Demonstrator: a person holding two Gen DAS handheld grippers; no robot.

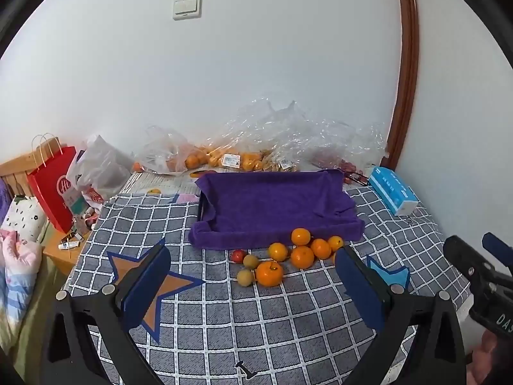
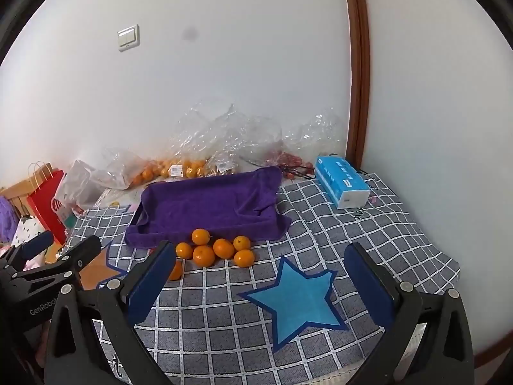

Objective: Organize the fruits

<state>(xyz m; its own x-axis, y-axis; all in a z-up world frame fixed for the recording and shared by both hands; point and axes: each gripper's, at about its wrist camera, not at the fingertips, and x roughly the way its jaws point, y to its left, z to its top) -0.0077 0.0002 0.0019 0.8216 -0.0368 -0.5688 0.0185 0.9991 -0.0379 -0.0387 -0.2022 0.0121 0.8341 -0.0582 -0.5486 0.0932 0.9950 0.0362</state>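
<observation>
The fruits lie loose on the checked cloth against the near edge of the purple-lined tray (empty so far), ahead of the left gripper, the nearer one; the right gripper faces a blue star; both jaws released, nothing grasped

Checked cloth bears purple-lined tray, oranges

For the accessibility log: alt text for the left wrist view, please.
The open left gripper hovers over a checked cloth, facing loose oranges and small fruits before an empty purple-towel-lined tray.
</observation>
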